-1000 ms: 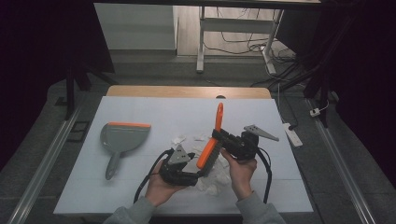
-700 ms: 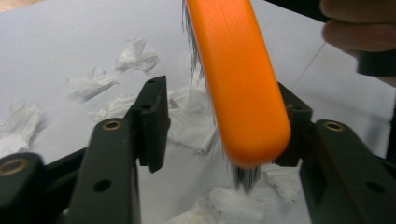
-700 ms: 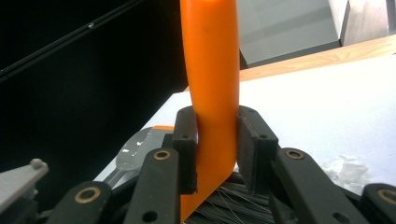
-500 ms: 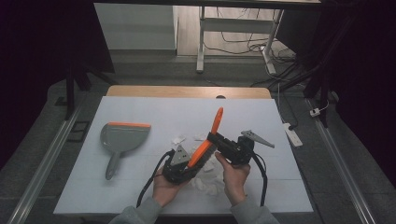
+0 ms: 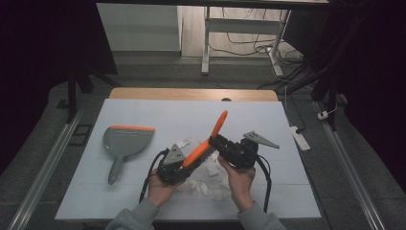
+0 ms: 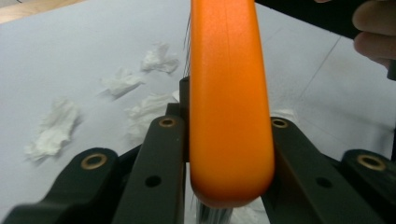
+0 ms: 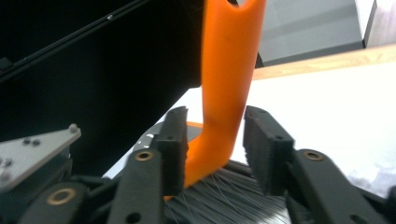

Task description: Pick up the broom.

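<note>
An orange-handled brush (image 5: 218, 125) with dark bristles is held above the white table cover, its handle slanting up to the right. My left gripper (image 5: 187, 160) is shut on its lower orange body (image 6: 229, 70). My right gripper (image 5: 214, 141) grips the handle (image 7: 229, 60) just above the bristles (image 7: 224, 196), a pad close on each side. A grey dustpan (image 5: 124, 141) with an orange lip lies flat to the left, apart from both grippers. Crumpled white paper scraps (image 5: 207, 184) lie on the cover under and between the hands (image 6: 51, 133).
The white cover (image 5: 268, 120) spans the table, with a wooden strip (image 5: 191, 94) along its far edge. A white power strip (image 5: 299, 137) lies off the right side. A desk frame and cables stand beyond the table.
The brush handle has tipped from near upright to leaning right. Both hands have drawn a little closer to the front edge, still on the brush.
</note>
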`<state>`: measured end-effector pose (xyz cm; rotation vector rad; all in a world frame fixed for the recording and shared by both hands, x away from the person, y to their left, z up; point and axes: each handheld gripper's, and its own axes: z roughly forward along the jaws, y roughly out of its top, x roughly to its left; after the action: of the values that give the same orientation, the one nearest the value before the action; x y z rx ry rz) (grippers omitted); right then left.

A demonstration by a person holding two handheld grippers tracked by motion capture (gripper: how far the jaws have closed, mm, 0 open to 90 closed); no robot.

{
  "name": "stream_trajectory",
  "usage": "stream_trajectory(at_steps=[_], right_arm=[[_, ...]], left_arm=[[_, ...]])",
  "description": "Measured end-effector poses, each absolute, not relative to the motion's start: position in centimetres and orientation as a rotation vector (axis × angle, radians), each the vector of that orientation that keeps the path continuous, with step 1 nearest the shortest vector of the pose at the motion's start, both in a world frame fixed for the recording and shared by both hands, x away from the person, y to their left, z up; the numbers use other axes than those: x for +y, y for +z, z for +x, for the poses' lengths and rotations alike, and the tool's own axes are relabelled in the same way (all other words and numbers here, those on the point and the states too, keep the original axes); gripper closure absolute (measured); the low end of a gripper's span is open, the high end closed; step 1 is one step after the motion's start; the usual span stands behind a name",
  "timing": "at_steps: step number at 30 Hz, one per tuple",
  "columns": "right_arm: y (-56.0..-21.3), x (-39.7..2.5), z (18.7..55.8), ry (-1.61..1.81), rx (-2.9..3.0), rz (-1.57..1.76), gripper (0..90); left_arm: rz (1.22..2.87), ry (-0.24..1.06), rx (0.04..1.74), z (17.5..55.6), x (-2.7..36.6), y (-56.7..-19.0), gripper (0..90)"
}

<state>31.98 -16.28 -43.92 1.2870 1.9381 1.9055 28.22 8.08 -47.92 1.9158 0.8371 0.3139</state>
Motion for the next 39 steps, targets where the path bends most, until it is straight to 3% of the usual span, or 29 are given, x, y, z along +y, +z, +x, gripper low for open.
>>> stream_trajectory(at_steps=[3,15,39], right_arm=[[-43.4,-16.6,32.0,1.897,1.959,1.248,51.9],[-44.0,-18.1,32.6,1.792,2.144,1.154,44.9],[-44.5,-20.4,31.8,1.457,2.478,0.788,36.6]], left_arm=[[1.892,0.305,0.841,28.4,9.3,-47.4,77.7],[1.916,0.367,0.822,28.3,12.6,-46.2,77.7],[2.138,0.381,0.723,29.3,13.2,-44.6,77.8]])
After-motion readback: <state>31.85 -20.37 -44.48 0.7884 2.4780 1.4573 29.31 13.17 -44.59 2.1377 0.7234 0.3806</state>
